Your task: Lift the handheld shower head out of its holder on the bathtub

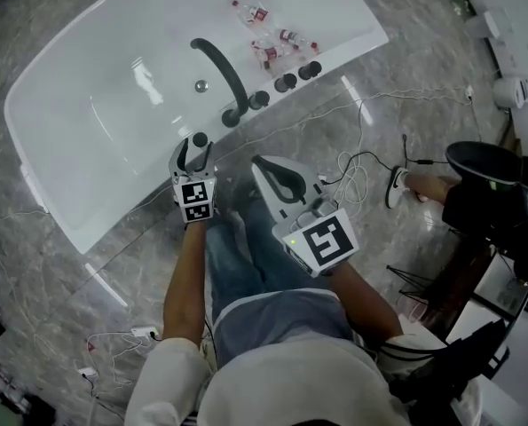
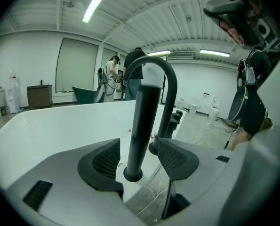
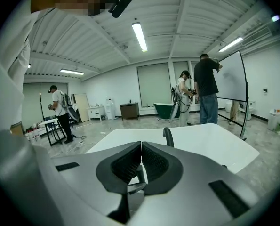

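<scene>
One slim black handheld shower head (image 2: 142, 121) stands upright in its round black holder (image 2: 132, 174) on the rim of the white bathtub (image 1: 51, 176), beside a black arched spout (image 1: 231, 80); the left gripper (image 2: 139, 158) tilts slightly downward, jaws spread wide either side of the handle, not clamping it; the right gripper (image 3: 140, 163) hangs above the person's knees, jaws pressed together, empty; small red-and-clear bottles (image 1: 272, 38) lie at the tub's far end.
</scene>
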